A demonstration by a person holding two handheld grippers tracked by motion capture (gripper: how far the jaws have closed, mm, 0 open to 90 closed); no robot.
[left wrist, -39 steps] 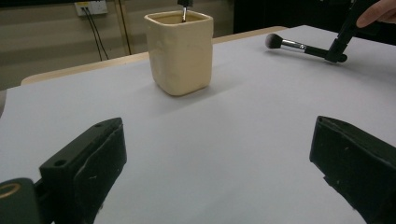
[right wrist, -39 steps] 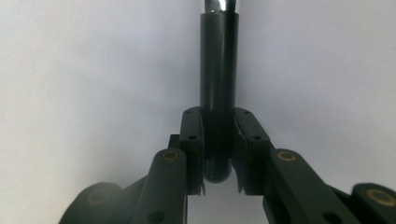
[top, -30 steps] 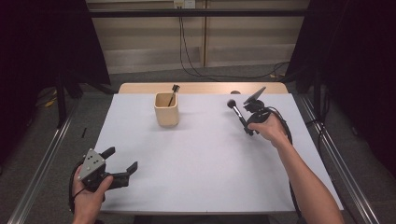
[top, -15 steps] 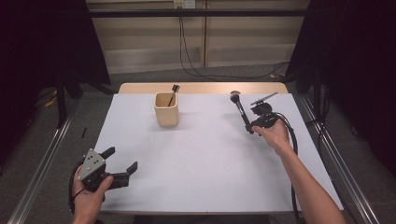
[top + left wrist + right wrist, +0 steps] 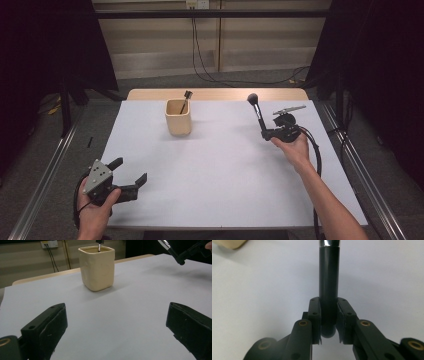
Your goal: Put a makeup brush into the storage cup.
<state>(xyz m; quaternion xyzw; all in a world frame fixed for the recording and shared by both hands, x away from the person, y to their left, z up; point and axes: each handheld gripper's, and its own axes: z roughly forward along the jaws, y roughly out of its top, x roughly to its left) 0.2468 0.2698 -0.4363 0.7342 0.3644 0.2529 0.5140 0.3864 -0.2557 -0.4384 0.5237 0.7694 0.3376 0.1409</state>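
Observation:
My right gripper is shut on the black handle of a makeup brush, whose dark round head points up and toward the table's far edge. In the right gripper view the brush handle stands clamped between the two pads, its rounded end just below them. A cream square cup stands at the far middle of the table with a thin dark brush leaning in it. The cup also shows ahead in the left gripper view. My left gripper rests at the near left corner, open, nothing between its fingers.
The table is covered with a white sheet, with a bare wooden strip along its far edge. Metal rails run along both sides. A black cable trails from the right gripper along the forearm.
The right hand has carried the brush a little to the right and toward me, and the brush now stands more upright. The left gripper has stayed put.

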